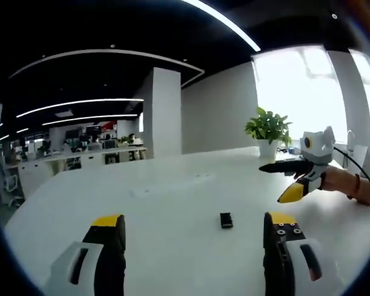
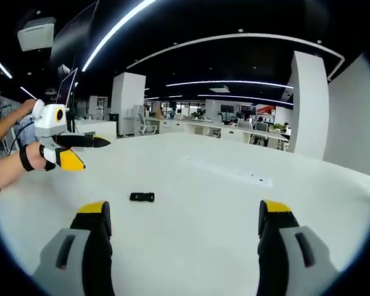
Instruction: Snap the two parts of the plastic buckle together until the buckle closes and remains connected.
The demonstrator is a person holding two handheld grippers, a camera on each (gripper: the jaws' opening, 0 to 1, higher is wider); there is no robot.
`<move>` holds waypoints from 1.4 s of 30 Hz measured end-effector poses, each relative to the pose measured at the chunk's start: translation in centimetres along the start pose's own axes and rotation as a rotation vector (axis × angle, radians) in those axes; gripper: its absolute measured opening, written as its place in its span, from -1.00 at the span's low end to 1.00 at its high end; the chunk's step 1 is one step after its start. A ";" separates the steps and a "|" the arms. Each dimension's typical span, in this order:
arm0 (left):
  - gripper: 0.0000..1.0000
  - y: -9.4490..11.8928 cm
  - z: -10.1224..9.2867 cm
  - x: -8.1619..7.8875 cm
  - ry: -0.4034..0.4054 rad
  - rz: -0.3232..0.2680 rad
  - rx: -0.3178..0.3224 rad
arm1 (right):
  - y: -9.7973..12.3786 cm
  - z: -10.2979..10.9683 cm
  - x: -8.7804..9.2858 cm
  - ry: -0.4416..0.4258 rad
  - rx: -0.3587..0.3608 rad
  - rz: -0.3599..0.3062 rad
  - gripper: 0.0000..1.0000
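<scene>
Left gripper (image 1: 194, 231) fingers spread wide, holding nothing, aimed over the white worktop (image 1: 172, 203) so the buckle (image 1: 226, 220) sits between them a little farther out, likely lined up for an approach. In the right gripper view the buckle (image 2: 142, 197) lies flat just beyond the left finger, one small black piece; cannot tell whether it is two joined halves or one part. Right gripper (image 2: 185, 231) fingers also wide apart and empty, held off the worktop, well apart from the buckle. Far right: one potted plant (image 1: 269, 131) by the window. Count: two grippers, one visible buckle piece, one plant.
</scene>
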State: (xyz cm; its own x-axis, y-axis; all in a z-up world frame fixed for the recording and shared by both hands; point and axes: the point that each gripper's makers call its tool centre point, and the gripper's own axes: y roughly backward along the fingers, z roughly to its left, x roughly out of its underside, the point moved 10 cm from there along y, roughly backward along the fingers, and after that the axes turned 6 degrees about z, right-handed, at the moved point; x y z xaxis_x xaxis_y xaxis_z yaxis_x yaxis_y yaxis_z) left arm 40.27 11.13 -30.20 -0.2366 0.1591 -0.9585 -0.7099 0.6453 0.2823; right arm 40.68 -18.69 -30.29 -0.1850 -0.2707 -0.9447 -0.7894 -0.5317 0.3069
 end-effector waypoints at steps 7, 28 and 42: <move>0.86 0.1 -0.2 -0.1 -0.009 -0.009 0.006 | 0.0 0.5 0.1 0.004 0.000 0.000 1.00; 0.92 1.5 -0.3 -0.1 -0.025 -0.002 0.013 | 0.6 1.2 -0.6 0.001 -0.001 -0.001 1.00; 0.89 3.3 -1.7 0.0 -0.098 0.032 0.019 | 1.9 1.9 -0.4 0.001 -0.020 0.023 1.00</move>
State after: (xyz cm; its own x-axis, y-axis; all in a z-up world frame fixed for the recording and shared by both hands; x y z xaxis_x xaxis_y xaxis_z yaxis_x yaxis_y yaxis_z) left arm 36.80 11.95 -29.17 -0.1923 0.2514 -0.9486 -0.6903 0.6524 0.3128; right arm 38.14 -18.07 -29.53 -0.2024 -0.2845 -0.9371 -0.7730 -0.5410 0.3312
